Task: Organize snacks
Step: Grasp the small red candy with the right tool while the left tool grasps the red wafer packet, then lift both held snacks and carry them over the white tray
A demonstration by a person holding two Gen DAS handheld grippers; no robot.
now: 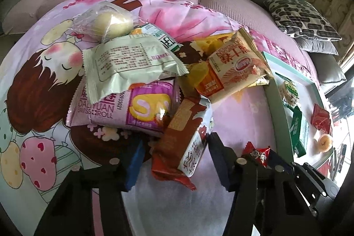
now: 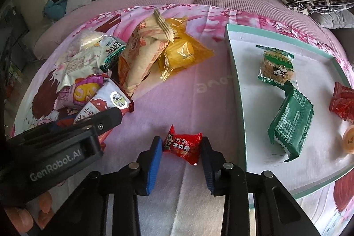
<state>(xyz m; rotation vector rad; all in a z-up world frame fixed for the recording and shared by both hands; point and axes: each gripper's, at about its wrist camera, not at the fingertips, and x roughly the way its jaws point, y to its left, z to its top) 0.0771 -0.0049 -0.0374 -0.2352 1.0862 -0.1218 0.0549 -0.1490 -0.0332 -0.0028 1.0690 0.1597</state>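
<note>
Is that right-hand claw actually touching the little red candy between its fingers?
Cannot tell. In the right wrist view the right gripper closely flanks the red candy; its wrapper ends sit at both pads, but neither contact nor gap shows plainly.

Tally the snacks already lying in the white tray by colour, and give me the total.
Green: 2, the cracker packet and the dark green packet
Red: 1, the red packet
Orange: 1, the jelly cup
Total: 4 in the tray
</note>
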